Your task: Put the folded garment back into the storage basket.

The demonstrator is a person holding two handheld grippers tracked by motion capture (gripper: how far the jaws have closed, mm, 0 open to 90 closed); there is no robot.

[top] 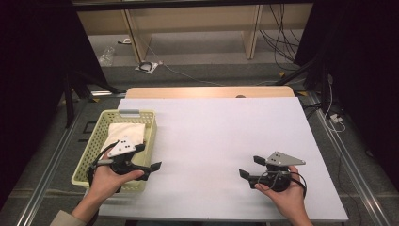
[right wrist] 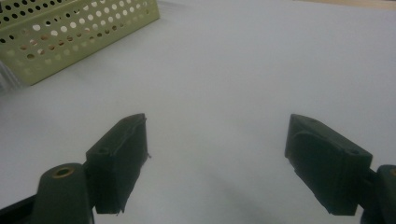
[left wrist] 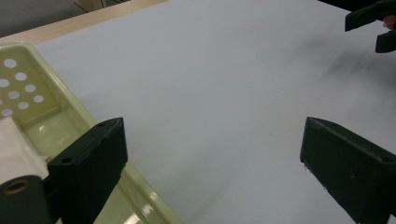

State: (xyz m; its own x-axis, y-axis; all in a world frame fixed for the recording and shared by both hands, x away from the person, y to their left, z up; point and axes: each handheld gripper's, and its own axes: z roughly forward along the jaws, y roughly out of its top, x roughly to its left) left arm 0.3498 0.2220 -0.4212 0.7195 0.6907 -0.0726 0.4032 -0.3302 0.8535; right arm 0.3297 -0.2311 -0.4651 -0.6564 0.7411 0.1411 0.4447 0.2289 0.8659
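A pale yellow-green perforated basket [top: 151, 134] stands on the left of the table, with a folded white cloth [top: 126, 133] lying in it. My left gripper [top: 149, 157] hovers over the basket's near right corner, open and empty, jaws pointing right. In the left gripper view, the left gripper [left wrist: 212, 140] straddles the basket rim [left wrist: 70, 100], and the cloth [left wrist: 14, 149] shows at the lower left. My right gripper [top: 250, 166] is held low over the near right of the table, open and empty, jaws pointing left. In its own view, the right gripper [right wrist: 217, 130] faces bare table, with the basket [right wrist: 70, 32] far off.
A white sheet [top: 221, 136] covers the table, with a wooden edge [top: 207, 92] at the far side. Beyond it are floor cables [top: 150, 67] and shelf legs. Dark curtains stand on both sides. The right gripper [left wrist: 373, 23] shows at the top right of the left gripper view.
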